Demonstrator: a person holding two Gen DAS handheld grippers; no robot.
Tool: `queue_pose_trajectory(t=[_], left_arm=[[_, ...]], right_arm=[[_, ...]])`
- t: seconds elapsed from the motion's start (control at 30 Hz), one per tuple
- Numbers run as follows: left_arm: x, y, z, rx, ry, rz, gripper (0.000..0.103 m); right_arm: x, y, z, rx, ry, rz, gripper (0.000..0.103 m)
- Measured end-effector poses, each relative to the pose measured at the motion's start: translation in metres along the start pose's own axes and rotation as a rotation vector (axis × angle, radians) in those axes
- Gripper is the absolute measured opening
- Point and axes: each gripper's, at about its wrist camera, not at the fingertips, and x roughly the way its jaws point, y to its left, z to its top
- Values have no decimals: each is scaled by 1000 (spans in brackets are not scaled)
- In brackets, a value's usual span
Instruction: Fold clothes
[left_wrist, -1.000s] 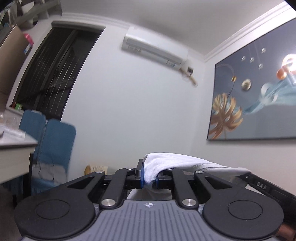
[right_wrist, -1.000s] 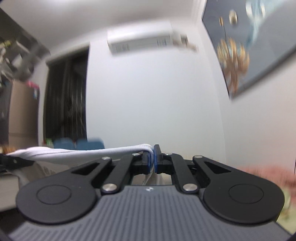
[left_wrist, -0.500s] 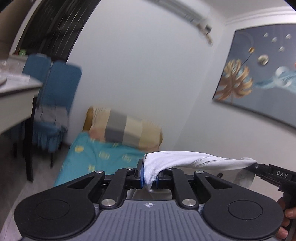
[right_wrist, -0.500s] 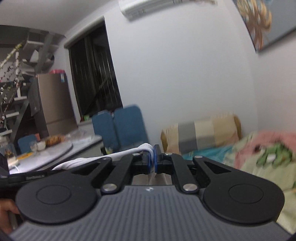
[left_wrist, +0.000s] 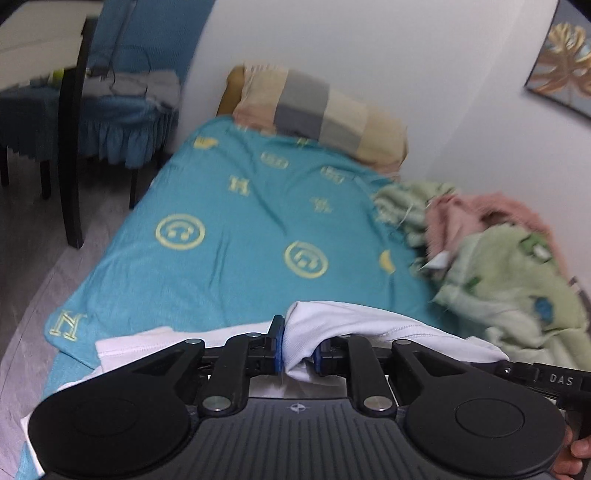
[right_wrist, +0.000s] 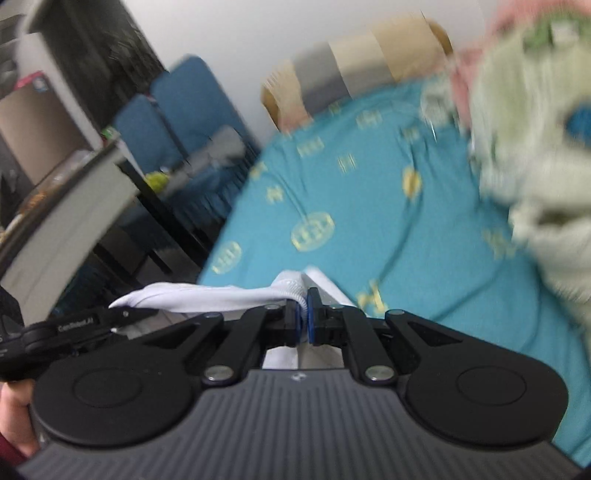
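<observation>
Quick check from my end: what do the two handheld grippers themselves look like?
Both are alike: the left gripper and right gripper have black linkage arms with silver rivets, round black discs, a ribbed grey body and blue finger pads. A dark red sleeve shows in the right wrist view.

The setting was a lived-in room of a home, combining sleeping and dining furniture. A bed covered by a teal sheet (left_wrist: 236, 236) printed with yellow emblems served as the central landmark. At its head, against the white wall (left_wrist: 424, 74), lay a pillow (left_wrist: 321, 110) in beige and grey blocks. Along the bed's wall side, a crumpled green and pink blanket (left_wrist: 509, 273) was heaped. Beside the head of the bed, on the side away from the wall, stood blue-covered chairs (right_wrist: 184, 107) and a dining table (right_wrist: 74, 206). Above the blanket hung a framed picture (left_wrist: 565, 62) with gold leaves.
</observation>
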Motion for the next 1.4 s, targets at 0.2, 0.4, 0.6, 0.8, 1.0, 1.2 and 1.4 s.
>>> queue_pose_trajectory(t=[0.2, 0.4, 0.6, 0.8, 1.0, 1.2, 1.4], left_arm=[[29, -22, 3, 176, 27, 194, 54], [-21, -60, -15, 339, -70, 199, 55], [-25, -81, -38, 342, -50, 101, 52], [29, -83, -46, 281, -74, 226, 46], [32, -89, -47, 334, -213, 297, 46], [12, -101, -45, 403, -278, 205, 2], [-56, -102, -31, 325, -267, -31, 1]], right_arm=[[62, -41, -12, 102, 108, 16, 7], [54, -48, -12, 182, 110, 83, 7], [46, -54, -13, 257, 112, 150, 7], [31, -47, -16, 275, 104, 205, 7], [23, -44, -20, 265, 100, 222, 7], [28, -42, -20, 218, 101, 186, 7], [33, -46, -19, 180, 93, 107, 9]])
